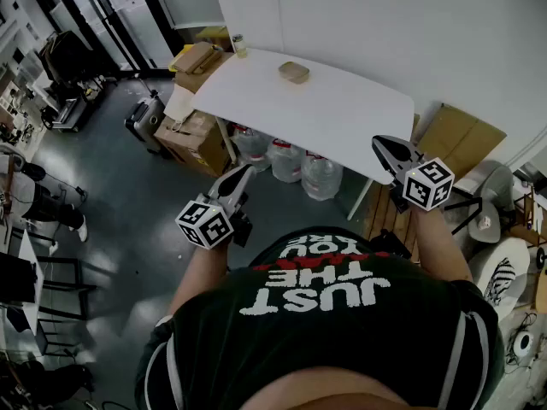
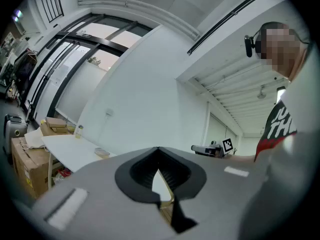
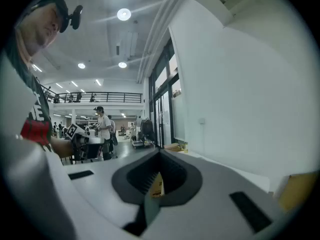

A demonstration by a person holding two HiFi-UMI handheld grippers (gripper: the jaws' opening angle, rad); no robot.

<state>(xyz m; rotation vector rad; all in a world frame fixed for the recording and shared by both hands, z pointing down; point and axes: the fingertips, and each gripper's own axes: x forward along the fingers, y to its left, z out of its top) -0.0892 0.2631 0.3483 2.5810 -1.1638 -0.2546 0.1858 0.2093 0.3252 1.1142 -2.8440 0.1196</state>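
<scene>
**A:** The white table [image 1: 342, 118] stands by the wall [image 1: 385, 24], with a small tan box [image 1: 293, 72] on its far side. What am I holding?

**B:** Nothing. My left gripper [image 1: 245, 172] is pinched closed on air — my right gripper [image 1: 380, 143] too. The 2 hang up high, well apart from the box.

**A:** How do I do this well?

**B:** I think: hold both steady, clear of the table edge.
</scene>
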